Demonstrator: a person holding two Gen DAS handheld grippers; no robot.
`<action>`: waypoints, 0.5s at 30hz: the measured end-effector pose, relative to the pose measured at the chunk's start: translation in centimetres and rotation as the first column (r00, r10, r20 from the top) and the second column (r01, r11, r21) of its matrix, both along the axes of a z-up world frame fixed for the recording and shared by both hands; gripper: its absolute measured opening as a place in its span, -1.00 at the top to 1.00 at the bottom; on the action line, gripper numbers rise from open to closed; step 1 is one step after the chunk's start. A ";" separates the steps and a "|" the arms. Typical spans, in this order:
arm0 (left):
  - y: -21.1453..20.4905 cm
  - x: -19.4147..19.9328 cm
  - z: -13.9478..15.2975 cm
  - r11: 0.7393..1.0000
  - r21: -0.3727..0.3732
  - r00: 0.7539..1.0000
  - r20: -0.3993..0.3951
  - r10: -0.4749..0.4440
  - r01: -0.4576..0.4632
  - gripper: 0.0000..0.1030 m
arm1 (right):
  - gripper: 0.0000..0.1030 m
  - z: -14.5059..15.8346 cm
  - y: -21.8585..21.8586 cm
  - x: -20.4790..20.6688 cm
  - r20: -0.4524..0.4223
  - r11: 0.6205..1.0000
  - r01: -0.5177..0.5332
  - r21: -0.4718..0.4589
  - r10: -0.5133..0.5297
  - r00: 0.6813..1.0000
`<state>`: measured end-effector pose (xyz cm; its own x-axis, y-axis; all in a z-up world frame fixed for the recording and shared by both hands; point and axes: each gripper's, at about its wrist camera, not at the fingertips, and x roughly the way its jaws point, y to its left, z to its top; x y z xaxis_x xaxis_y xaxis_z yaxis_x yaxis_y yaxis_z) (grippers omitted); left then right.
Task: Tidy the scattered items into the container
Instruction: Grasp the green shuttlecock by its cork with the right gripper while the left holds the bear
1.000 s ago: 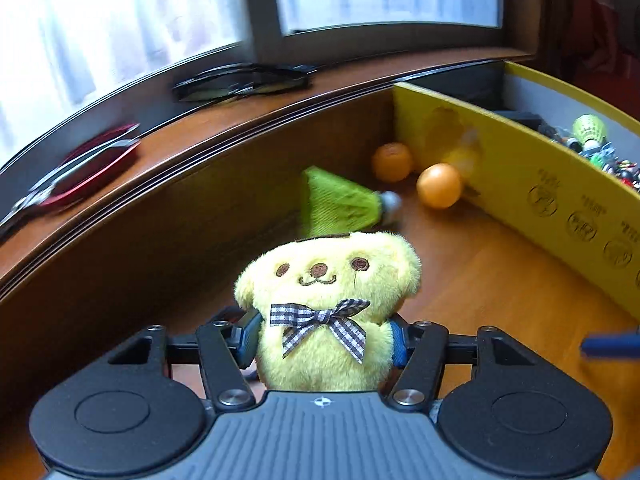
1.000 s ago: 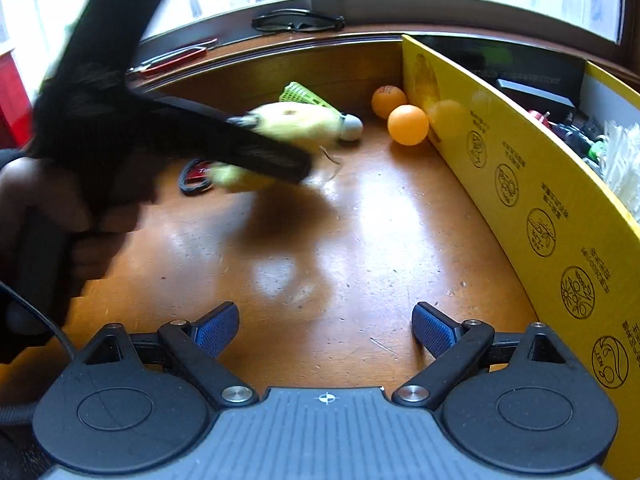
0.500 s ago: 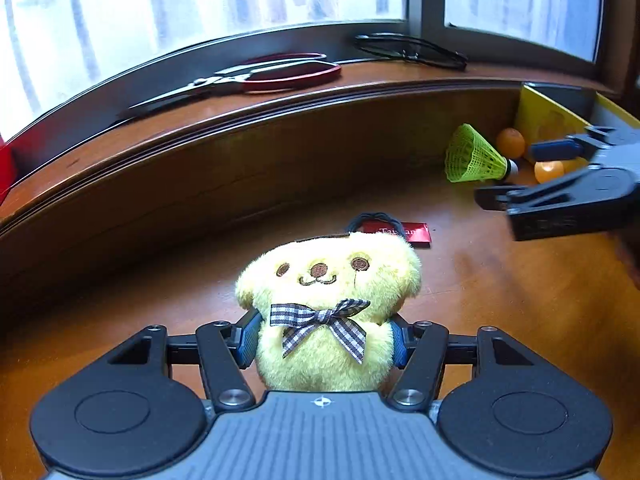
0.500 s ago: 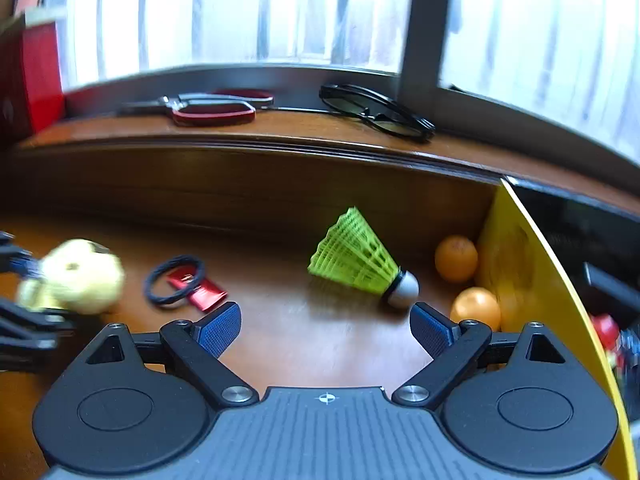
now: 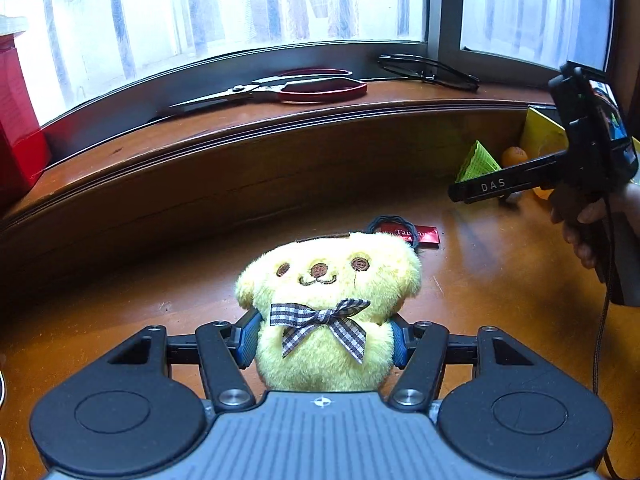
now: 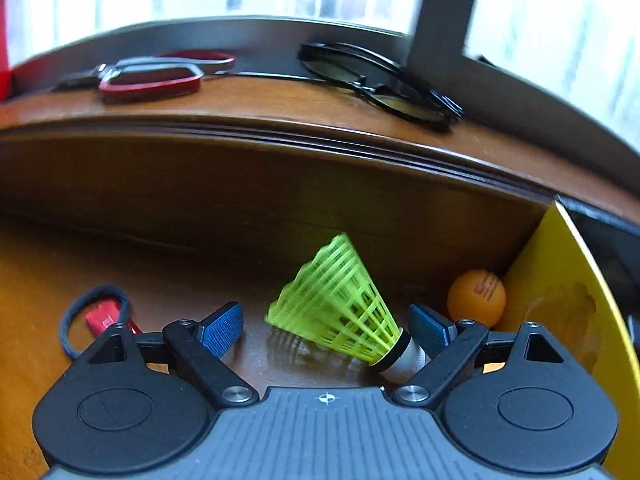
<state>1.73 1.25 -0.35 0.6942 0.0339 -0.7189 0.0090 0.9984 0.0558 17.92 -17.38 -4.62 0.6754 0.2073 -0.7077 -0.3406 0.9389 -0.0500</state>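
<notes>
Right gripper (image 6: 326, 326) now astride shuttlecock (image 6: 340, 304) (untouched) — left gripper (image 5: 322, 340) clamps plush (image 5: 326, 308).

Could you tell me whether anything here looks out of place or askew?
Yes: the green shuttlecock lies tipped on its side on the wooden table, and an orange ball sits loose outside the yellow container.

The glossy brown wooden worktop (image 6: 248, 352) carries a neon-green plastic shuttlecock (image 6: 340, 308), which lies on its side with the white cork end toward the camera. An orange table-tennis ball (image 6: 476, 296) rests just beside the yellow cardboard container wall (image 6: 560, 280). To the left lies a black elastic hair loop with a red tag (image 6: 100, 316). On the raised wooden ledge (image 5: 280, 120) behind lie red-handled scissors (image 5: 280, 88) and black-framed glasses (image 5: 428, 72).
</notes>
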 end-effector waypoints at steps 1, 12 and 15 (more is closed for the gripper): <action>0.1 0.1 0.0 1.000 -0.021 1.000 -0.010 -0.002 0.001 -0.21 | -0.73 0.0 -0.2 -0.1 -0.015 0.999 0.012 0.030 -0.012 1.000; 0.9 2.3 -1.4 0.970 -0.242 0.984 -0.167 -0.057 0.015 -0.21 | -0.66 -0.5 0.6 -1.1 -0.047 1.000 -0.009 0.003 0.009 0.999; 0.6 2.6 -1.3 0.958 -0.283 0.980 -0.182 -0.086 0.031 -0.21 | -0.59 -0.5 1.0 -1.2 -0.025 1.000 -0.022 -0.013 0.022 0.999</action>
<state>4.36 1.86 -1.67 0.5384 -0.2226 -0.8128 0.0511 0.9713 -0.2321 16.68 -16.33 -5.10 0.6532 0.2125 -0.7268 -0.3623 0.9305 -0.0536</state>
